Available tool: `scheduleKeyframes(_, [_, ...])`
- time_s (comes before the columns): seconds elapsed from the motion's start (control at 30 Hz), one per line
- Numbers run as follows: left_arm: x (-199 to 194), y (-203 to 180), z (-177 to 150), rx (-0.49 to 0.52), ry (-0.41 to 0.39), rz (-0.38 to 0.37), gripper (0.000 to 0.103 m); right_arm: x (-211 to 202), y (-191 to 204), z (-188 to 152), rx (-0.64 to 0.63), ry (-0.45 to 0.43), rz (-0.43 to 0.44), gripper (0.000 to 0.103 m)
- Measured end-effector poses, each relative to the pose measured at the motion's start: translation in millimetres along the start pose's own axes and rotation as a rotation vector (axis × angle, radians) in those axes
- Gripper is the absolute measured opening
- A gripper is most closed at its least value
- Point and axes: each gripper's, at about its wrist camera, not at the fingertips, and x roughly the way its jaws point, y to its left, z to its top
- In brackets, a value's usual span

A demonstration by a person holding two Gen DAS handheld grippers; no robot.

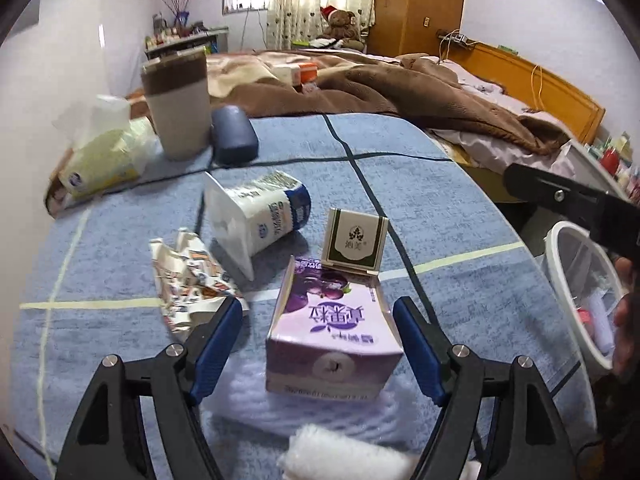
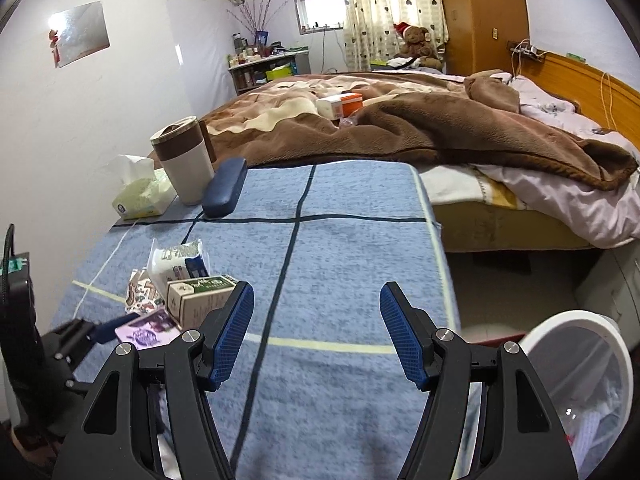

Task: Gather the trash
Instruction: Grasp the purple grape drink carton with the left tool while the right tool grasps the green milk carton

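Both grippers gape over the blue checked cloth (image 2: 340,208) beside the bed (image 2: 400,128)

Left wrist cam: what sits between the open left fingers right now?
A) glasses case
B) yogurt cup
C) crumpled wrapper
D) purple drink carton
D: the purple drink carton stands between the open fingers of the left gripper, with neither pad touching it yet; the yogurt cup lies tipped over farther back and the crumpled wrapper sits off to the left.
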Motion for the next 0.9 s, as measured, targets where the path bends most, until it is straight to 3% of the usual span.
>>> scheduleKeyframes(0.1, [1,7,0,-0.026,0.005,-0.029,0.058,8,4,0,0.011,0.022,0.015,0.067])
scheduleKeyframes(0.13, [0,10,-1,-0.033,0.004,-0.039,0.057,10,6,1,0.013,0.030,0.019,0.067])
scheduleKeyframes(0.2, [-2,16,-3,-0.052,0.003,-0.051,0.057,16,10,2,0.017,0.041,0.030,0.067])
scheduleKeyframes(0.67, [-31,76,-27,-0.202,-0.049,0.046,0.057,48,42,-4,0.059,0.129,0.094,0.067])
scheduleKeyframes(0.9, [-47,98,-36,-0.231,-0.077,0.090,0.057,65,66,-7,0.039,0.172,0.106,0.067])
